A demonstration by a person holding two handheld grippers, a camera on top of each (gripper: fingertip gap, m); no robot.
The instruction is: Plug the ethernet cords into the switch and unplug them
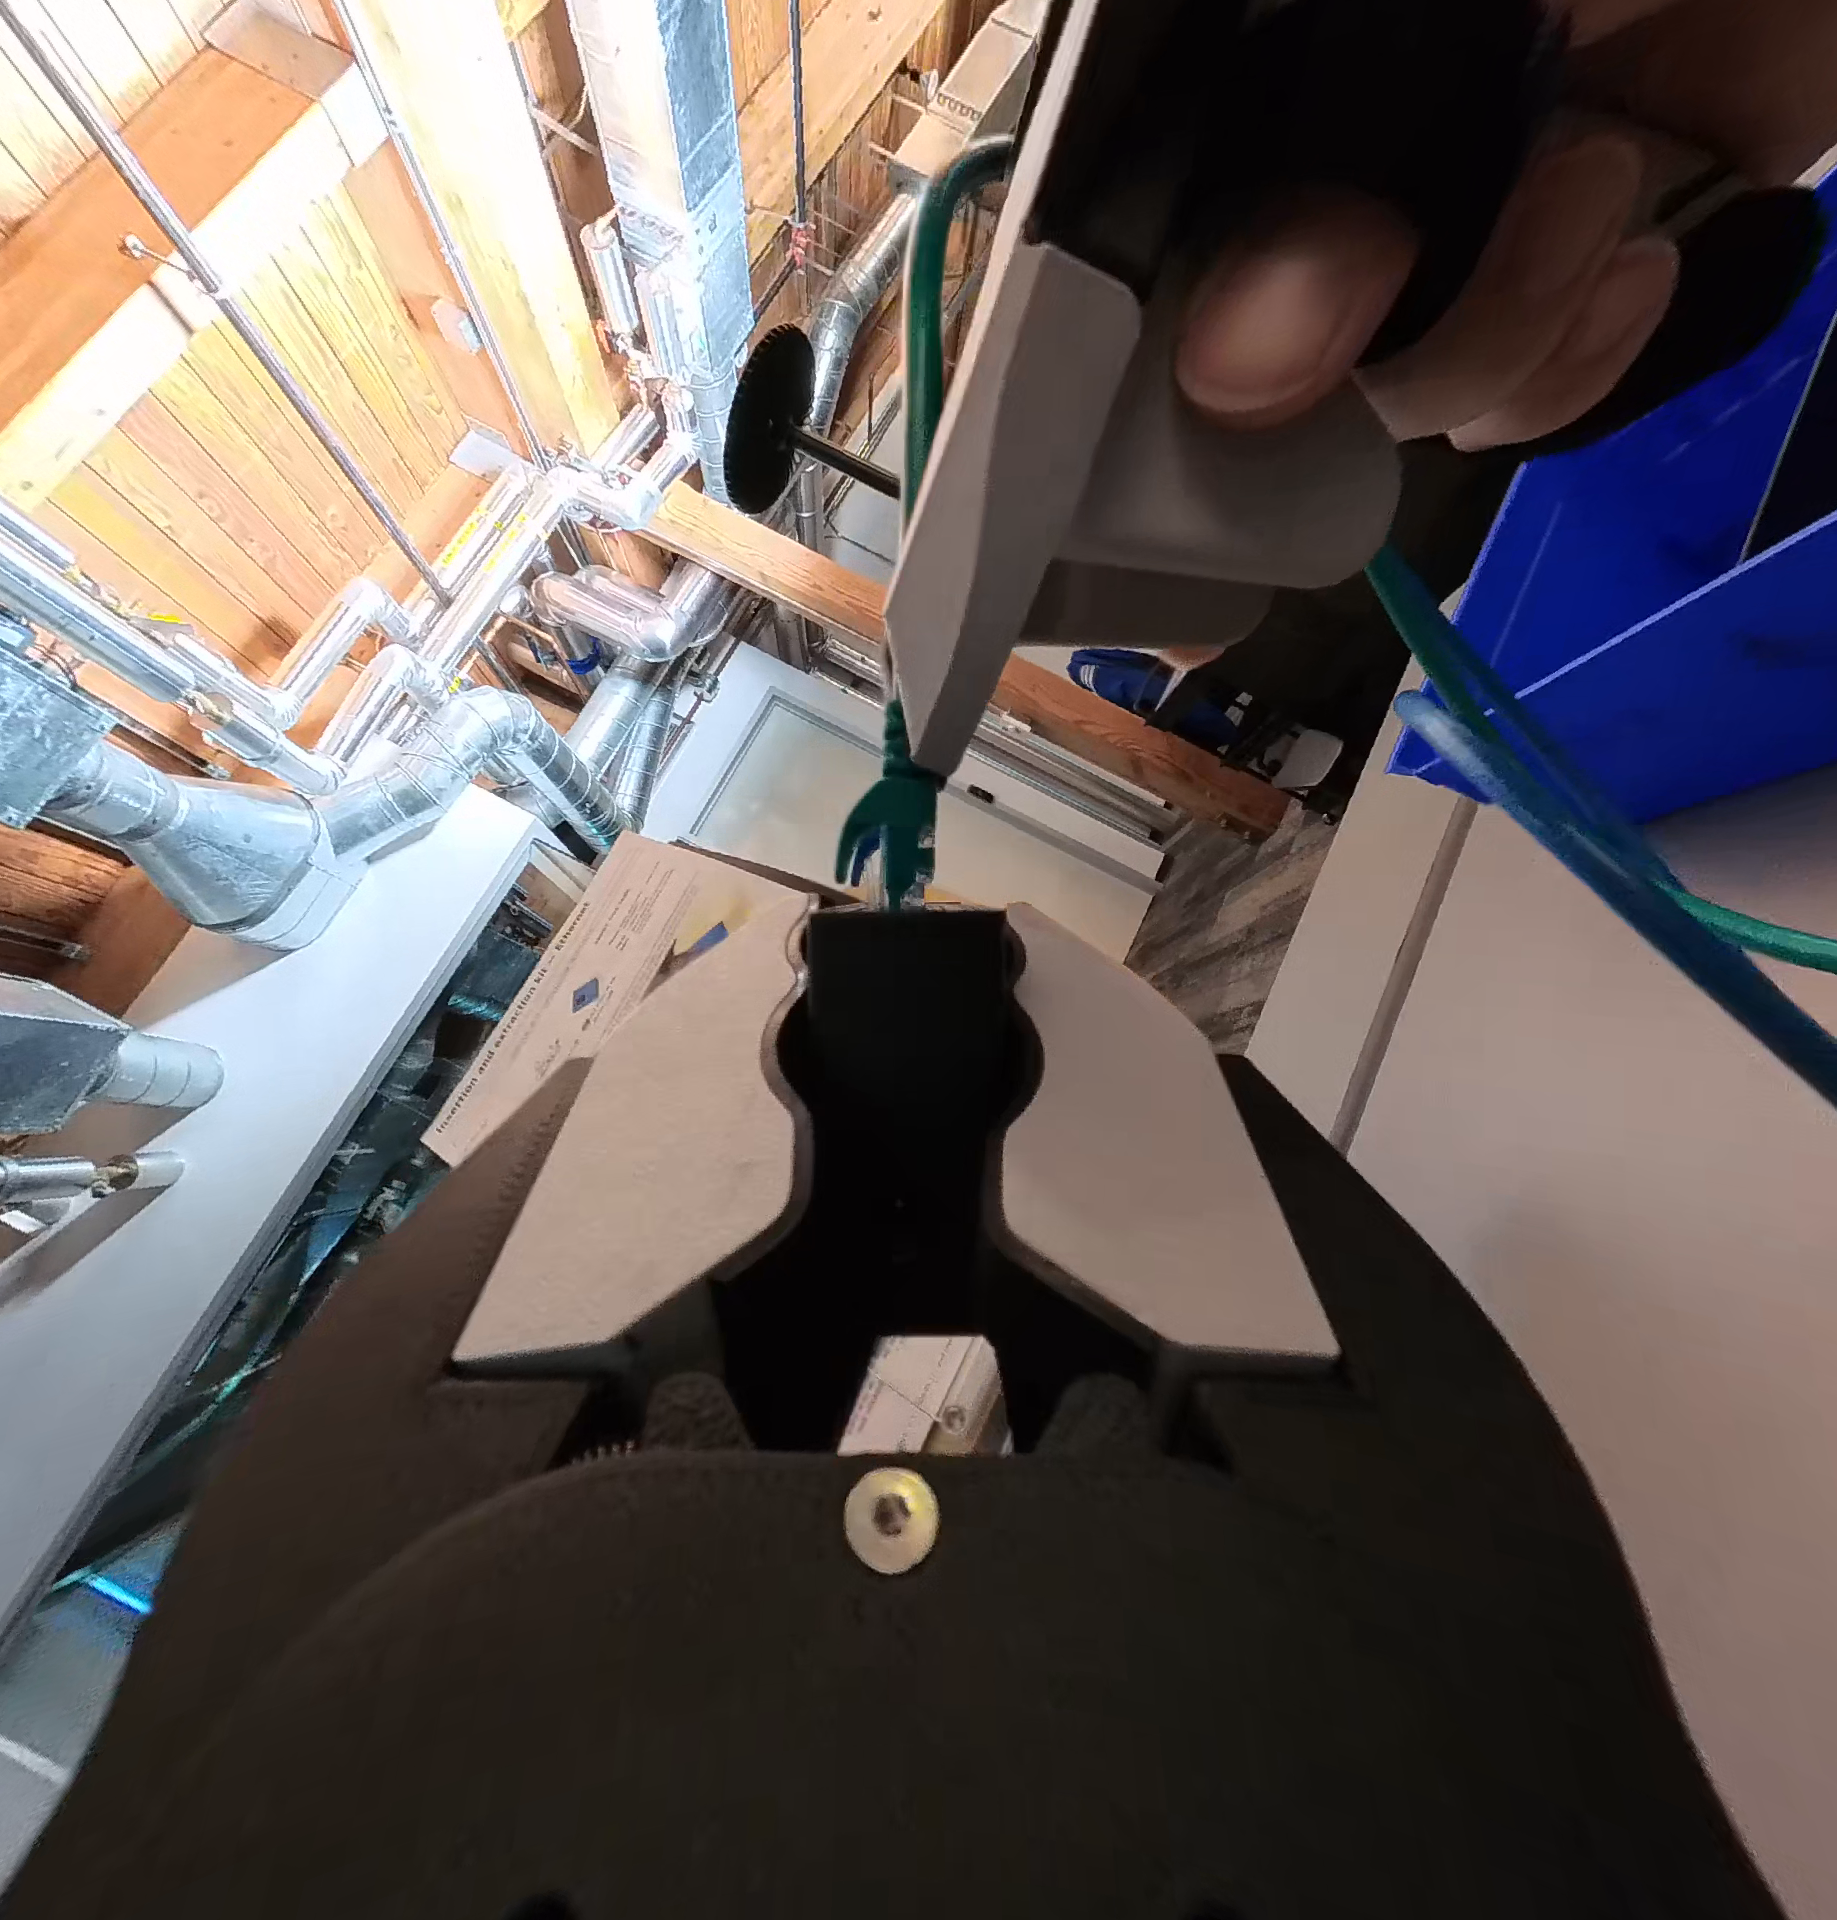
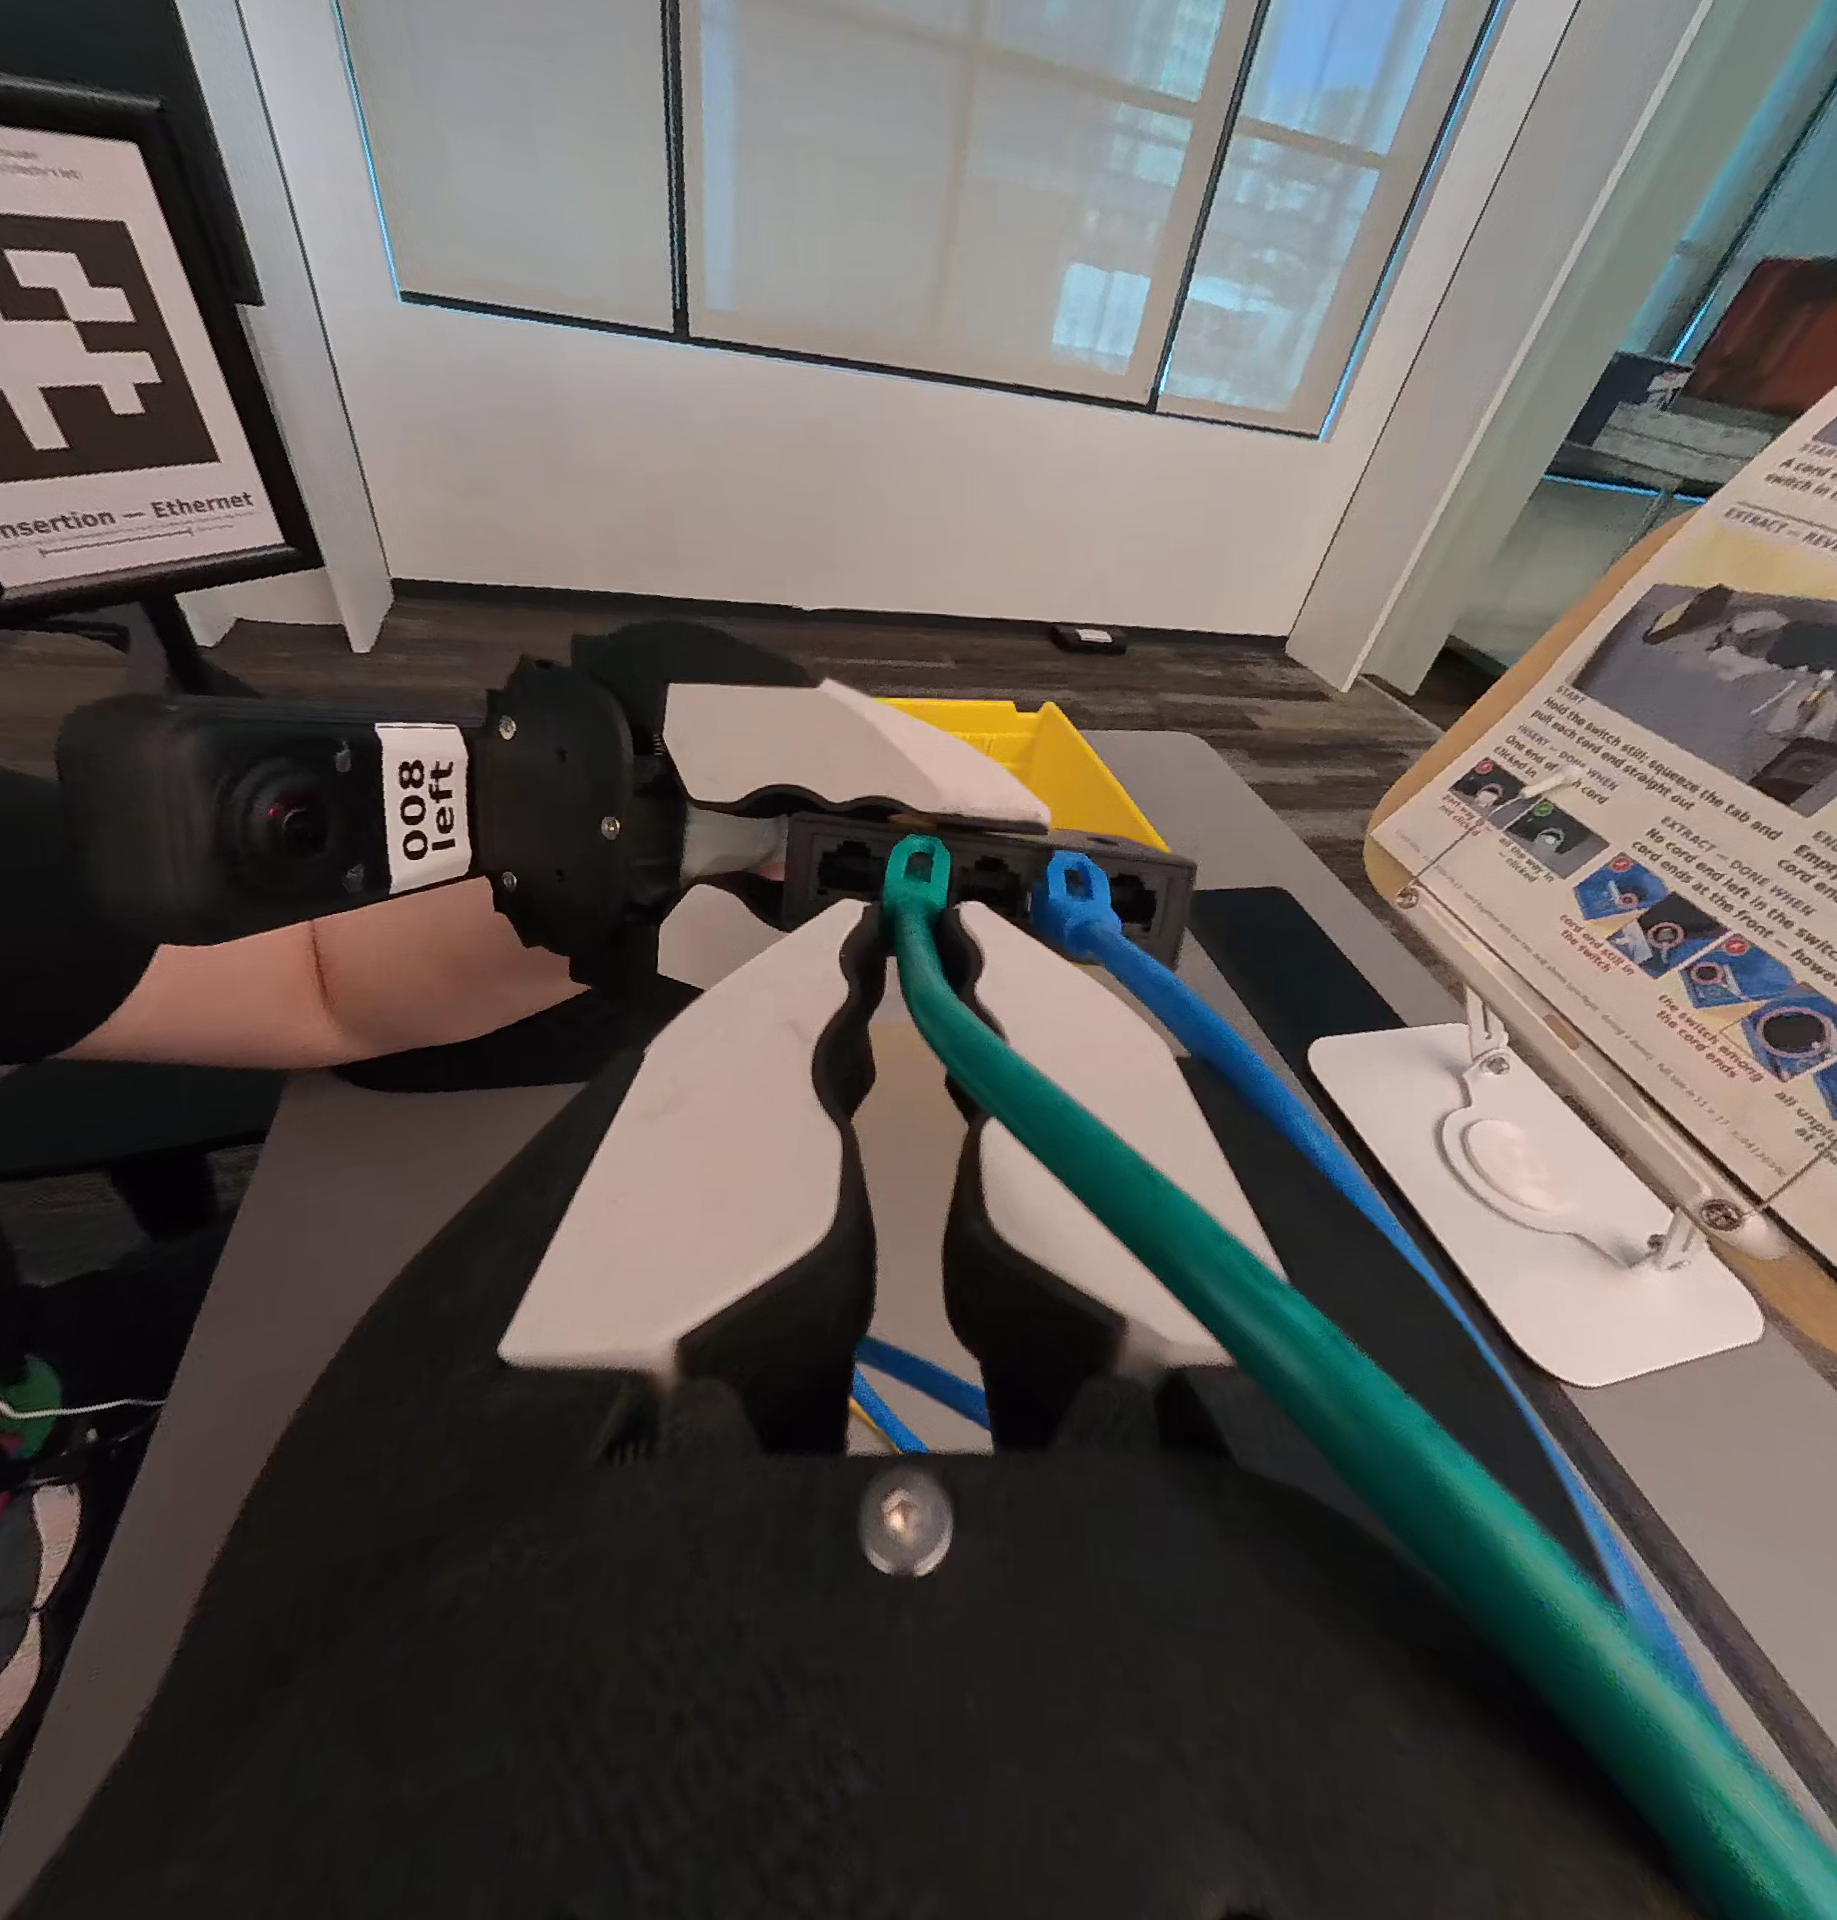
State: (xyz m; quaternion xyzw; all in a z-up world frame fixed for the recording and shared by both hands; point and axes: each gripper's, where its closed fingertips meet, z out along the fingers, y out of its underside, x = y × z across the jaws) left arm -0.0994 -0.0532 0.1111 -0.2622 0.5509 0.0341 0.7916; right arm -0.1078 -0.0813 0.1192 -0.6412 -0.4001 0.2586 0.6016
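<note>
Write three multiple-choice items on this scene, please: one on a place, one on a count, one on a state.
1. Where is the yellow plastic bin?
A) behind the black network switch
B) on top of the switch
C) in a gripper

2. How many cords are plugged into the switch?
A) one
B) two
C) four

3. The left gripper is:
A) open and empty
B) shut on the switch
C) shut on a cord

Answers: 1 A, the bin shows beyond the switch's far edge; 2 B, the green ethernet cord and the blue ethernet cord sit in ports; 3 B, its grey fingers close on the switch.
</note>
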